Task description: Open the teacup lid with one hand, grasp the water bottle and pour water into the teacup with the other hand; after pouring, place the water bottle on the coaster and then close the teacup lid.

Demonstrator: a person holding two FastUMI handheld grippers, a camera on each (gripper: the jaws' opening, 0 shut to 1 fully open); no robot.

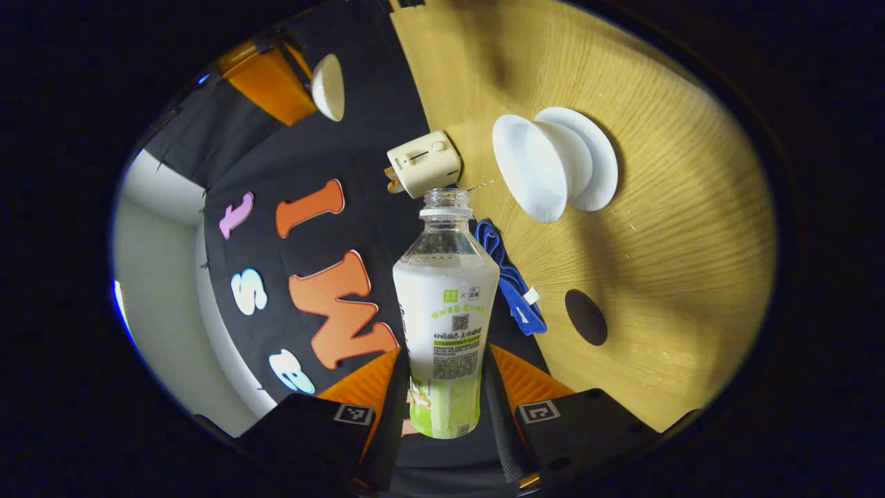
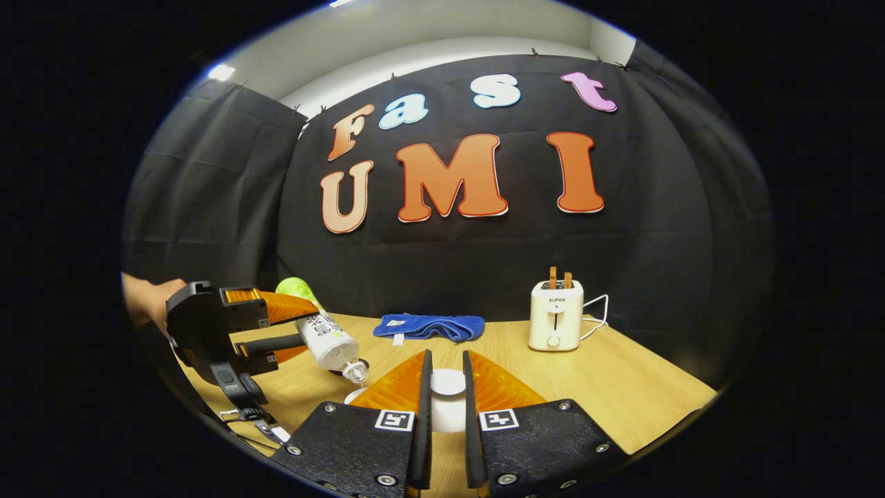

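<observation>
Over the wooden table (image 1: 664, 228) the water bottle (image 1: 446, 311) is clamped, tipped and pouring, by the left gripper (image 1: 446, 408) (lid (image 2: 448, 382) gripped by the right gripper (image 2: 446, 401)), coaster (image 1: 585, 317) placement and closing remaining

- My counter (image 2: 622, 387) is pale wood grain, running ahead of my right tongs (image 2: 442, 408) to the black cloth wall.
- A blue cloth (image 2: 429, 326) lies folded at its far edge, ahead and slightly left.
- A cream toaster (image 2: 555, 316) stands ahead to the right.
- A dark round coaster (image 1: 585, 317) lies flat, right of my left tongs (image 1: 446, 387).
- A white teacup on its saucer (image 1: 553, 166) sits beyond the coaster.
</observation>
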